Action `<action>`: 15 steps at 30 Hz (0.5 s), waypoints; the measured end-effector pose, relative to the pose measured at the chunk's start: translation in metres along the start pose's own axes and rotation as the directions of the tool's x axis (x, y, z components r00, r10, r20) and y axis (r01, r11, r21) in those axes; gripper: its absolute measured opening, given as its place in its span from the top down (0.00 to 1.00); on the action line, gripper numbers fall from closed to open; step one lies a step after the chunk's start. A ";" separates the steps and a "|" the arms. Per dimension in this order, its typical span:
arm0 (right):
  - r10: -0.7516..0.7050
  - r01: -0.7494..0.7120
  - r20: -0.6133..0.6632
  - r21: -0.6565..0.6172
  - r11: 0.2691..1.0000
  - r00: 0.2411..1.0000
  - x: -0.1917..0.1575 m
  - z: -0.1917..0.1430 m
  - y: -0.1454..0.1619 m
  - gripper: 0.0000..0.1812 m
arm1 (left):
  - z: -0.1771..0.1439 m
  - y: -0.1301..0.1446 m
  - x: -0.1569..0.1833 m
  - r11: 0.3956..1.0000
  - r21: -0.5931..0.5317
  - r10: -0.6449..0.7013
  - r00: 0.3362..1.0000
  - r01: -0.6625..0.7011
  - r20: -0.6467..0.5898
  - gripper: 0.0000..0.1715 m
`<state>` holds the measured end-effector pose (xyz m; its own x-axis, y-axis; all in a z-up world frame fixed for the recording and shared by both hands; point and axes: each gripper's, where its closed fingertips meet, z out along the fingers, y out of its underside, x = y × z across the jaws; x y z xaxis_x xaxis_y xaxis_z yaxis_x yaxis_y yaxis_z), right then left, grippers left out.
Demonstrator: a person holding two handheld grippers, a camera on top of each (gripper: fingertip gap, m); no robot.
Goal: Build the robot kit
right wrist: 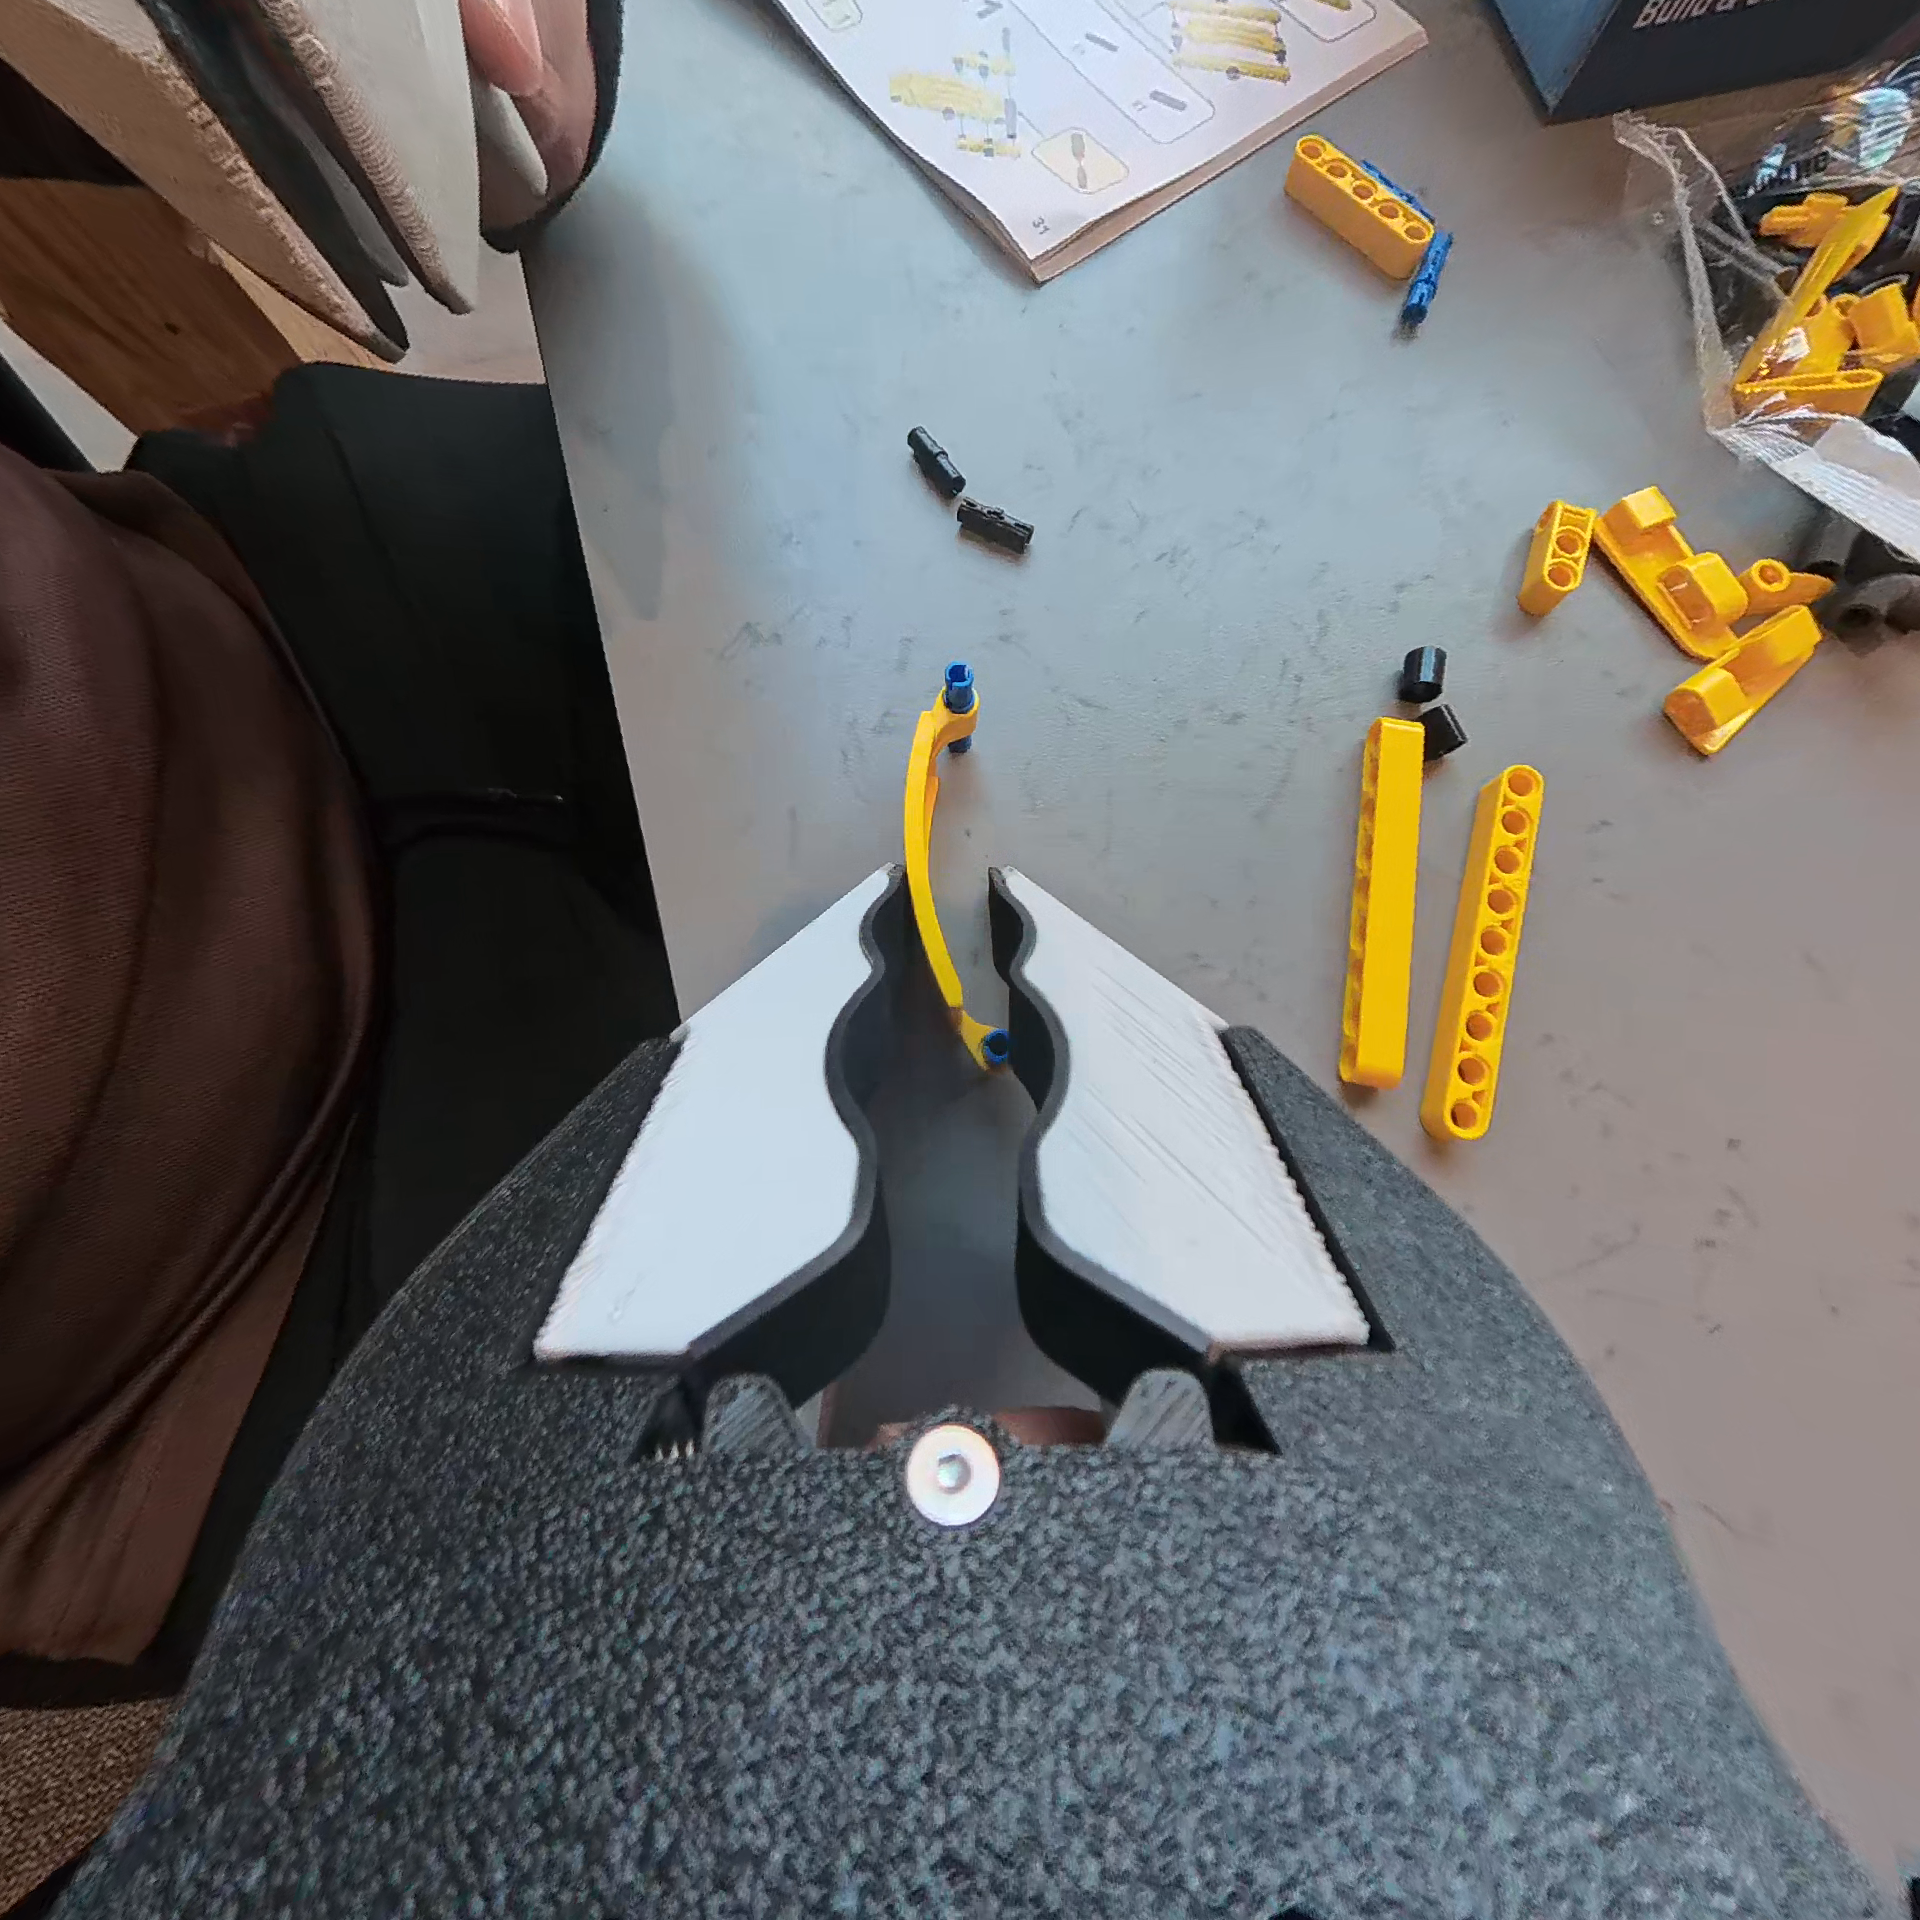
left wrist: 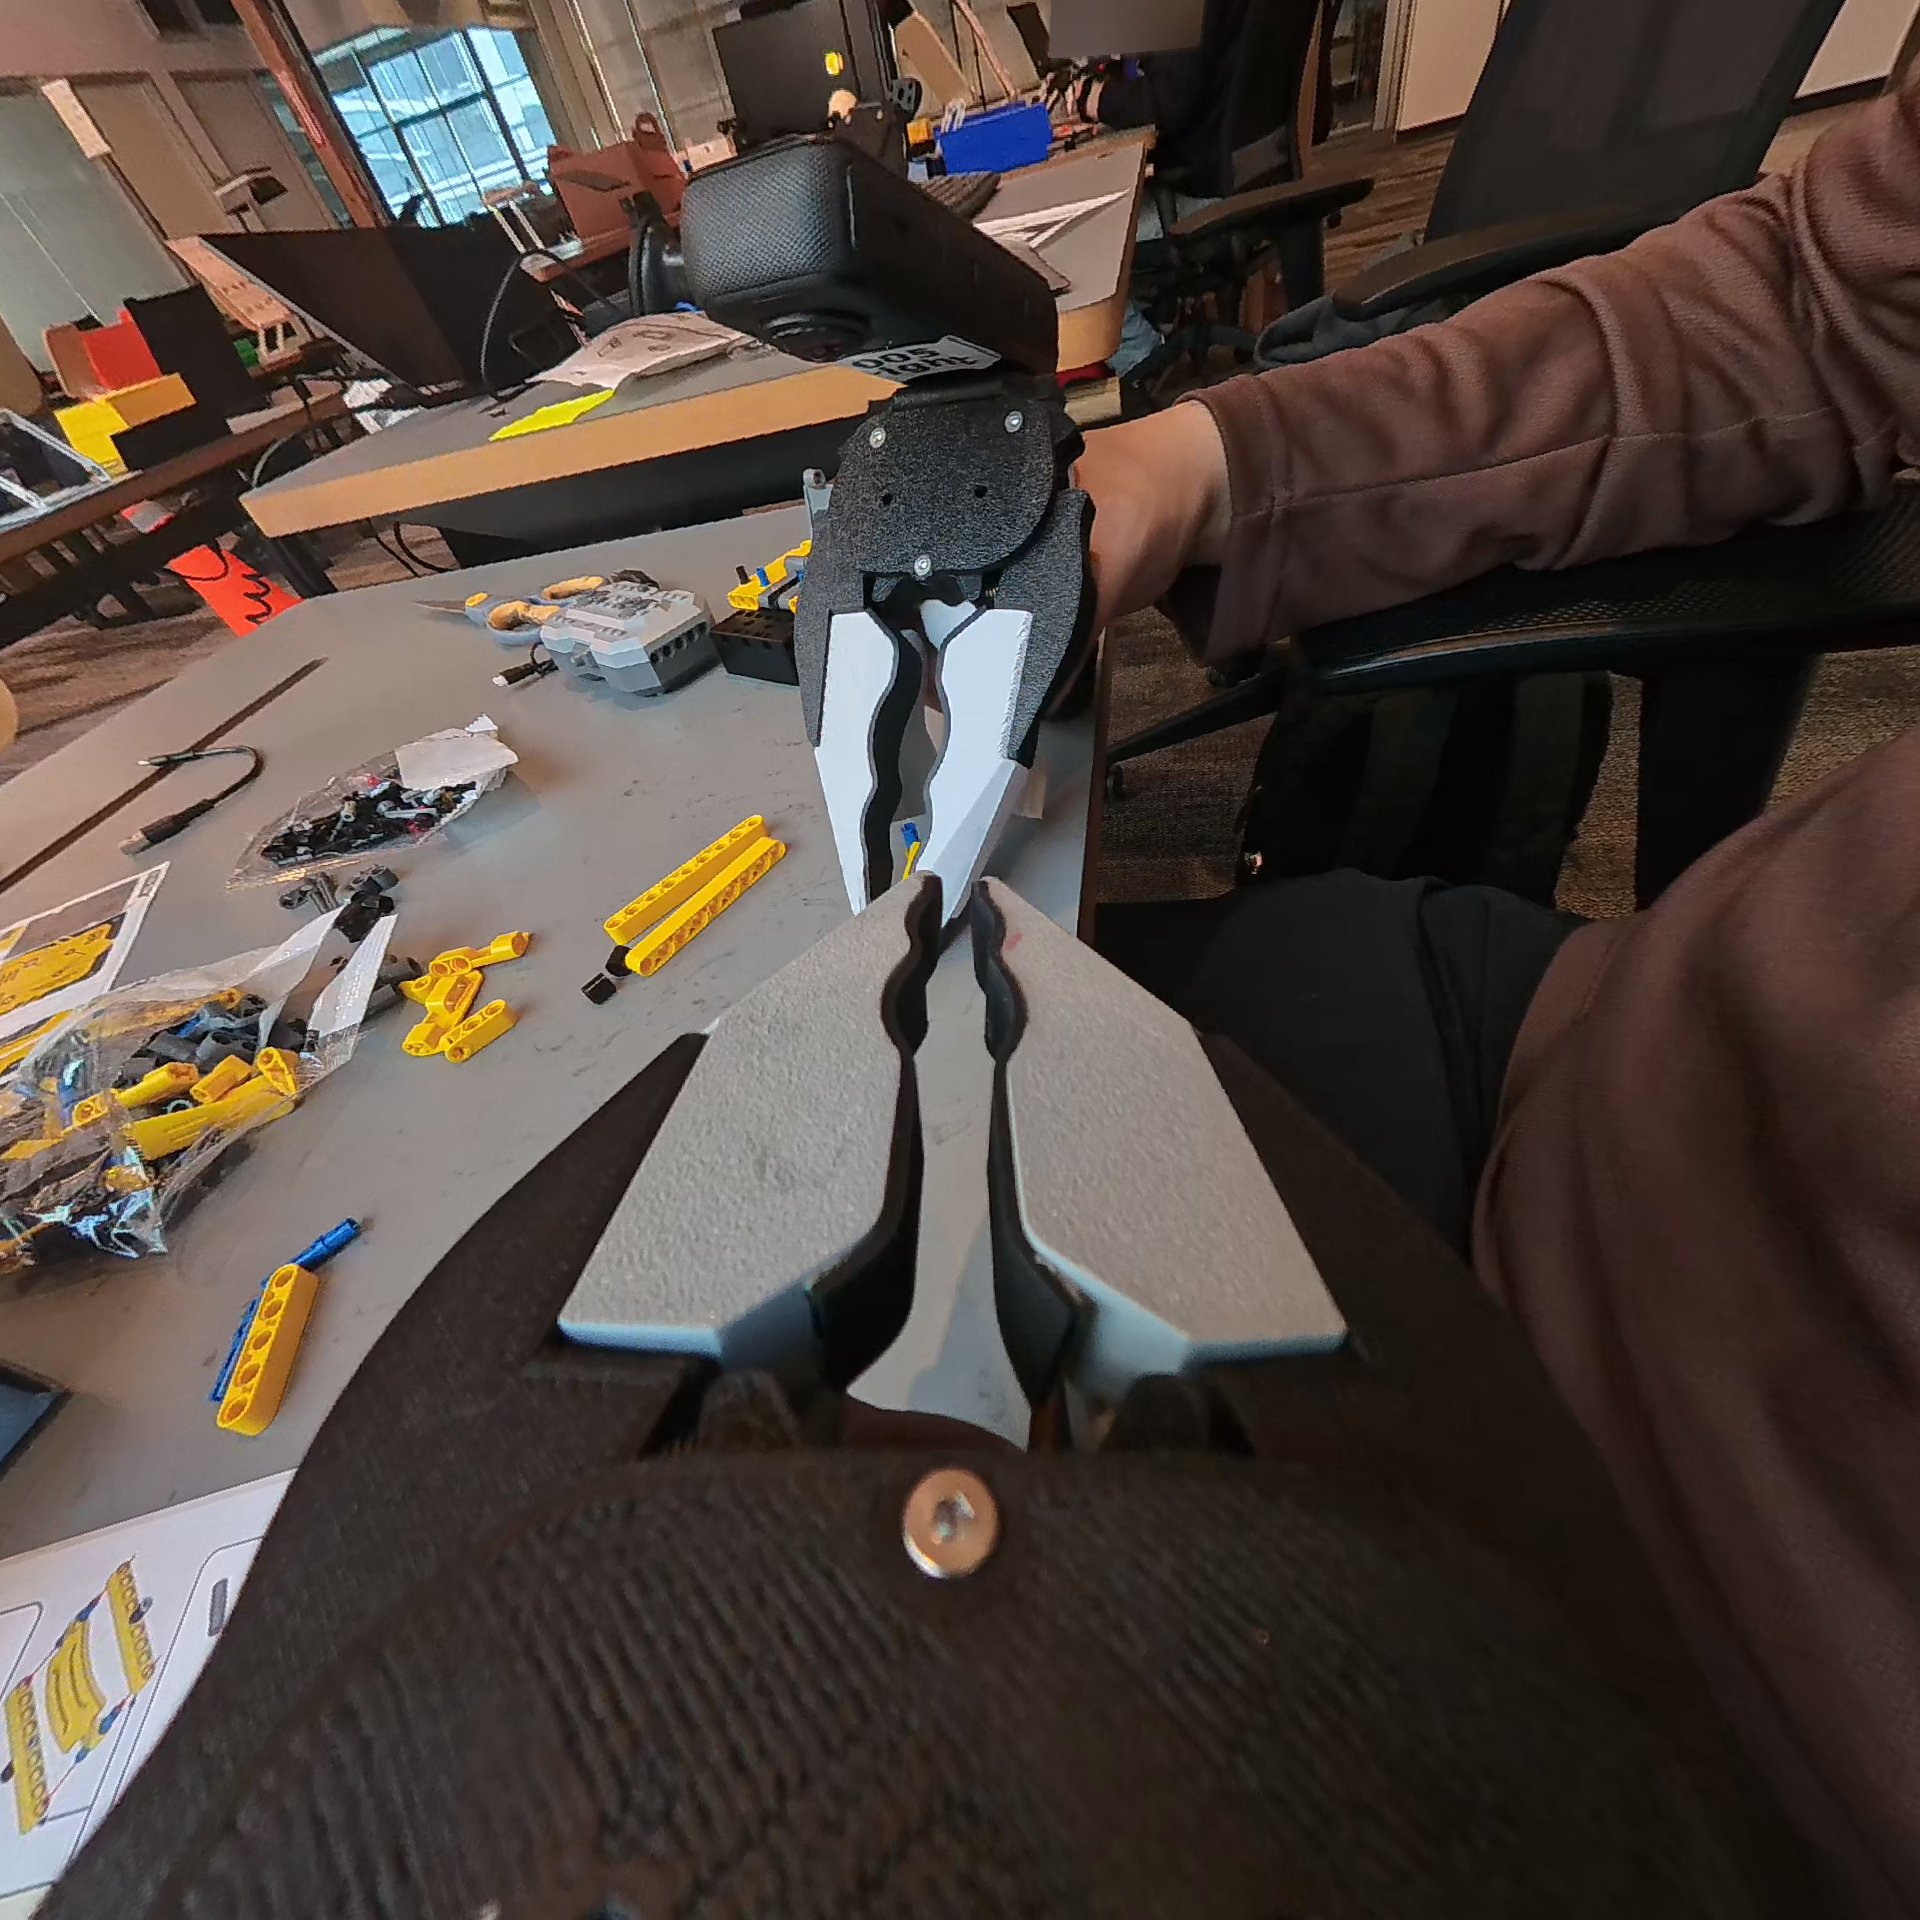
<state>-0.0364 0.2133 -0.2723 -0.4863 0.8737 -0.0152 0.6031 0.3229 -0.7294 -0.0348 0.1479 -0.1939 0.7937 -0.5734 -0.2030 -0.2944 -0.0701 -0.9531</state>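
Note:
My right gripper point(right wrist: 943, 875) points down at the grey table point(right wrist: 1143, 416) near its edge, shut on a thin curved yellow piece point(right wrist: 914, 831). The piece has a blue pin at each end, one between the fingers point(right wrist: 995, 1042) and one ahead of the tips point(right wrist: 958, 681). In the left wrist view the right gripper point(left wrist: 906, 881) hangs upright just beyond my left gripper point(left wrist: 961, 899), with the piece point(left wrist: 910, 854) between its fingers. The left gripper's jaws stand a narrow slit apart with nothing between them. Its fingers point(right wrist: 426, 125) show at the top left of the right wrist view.
Two long yellow beams point(right wrist: 1382, 904) and two black pins point(right wrist: 971, 494) lie to the right. Small yellow parts point(right wrist: 1683, 592), a parts bag point(right wrist: 1818, 312), a short beam with a blue pin point(right wrist: 1361, 208) and a booklet point(right wrist: 1091, 104) lie farther off. A person's lap is past the table edge point(right wrist: 613, 727). The gap from one gripper's tips to the other's is roughly 11 cm.

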 end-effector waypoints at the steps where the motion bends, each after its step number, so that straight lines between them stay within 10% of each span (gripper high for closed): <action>1: 0.000 0.000 0.000 0.000 1.000 1.000 0.000 0.000 0.000 0.92 | 0.000 0.000 0.000 1.000 0.000 0.000 1.000 0.000 0.000 0.99; 15: -0.045 0.044 0.019 0.027 0.999 0.999 -0.006 -0.004 -0.002 0.92 | 0.000 0.000 -0.001 1.000 0.001 -0.001 1.000 0.001 0.005 0.98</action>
<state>-0.0328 0.2090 -0.2682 -0.5249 0.8511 0.0045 0.5634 0.3514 -0.7478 -0.0354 0.1481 -0.1937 0.7965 -0.5695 -0.2029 -0.2931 -0.0701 -0.9535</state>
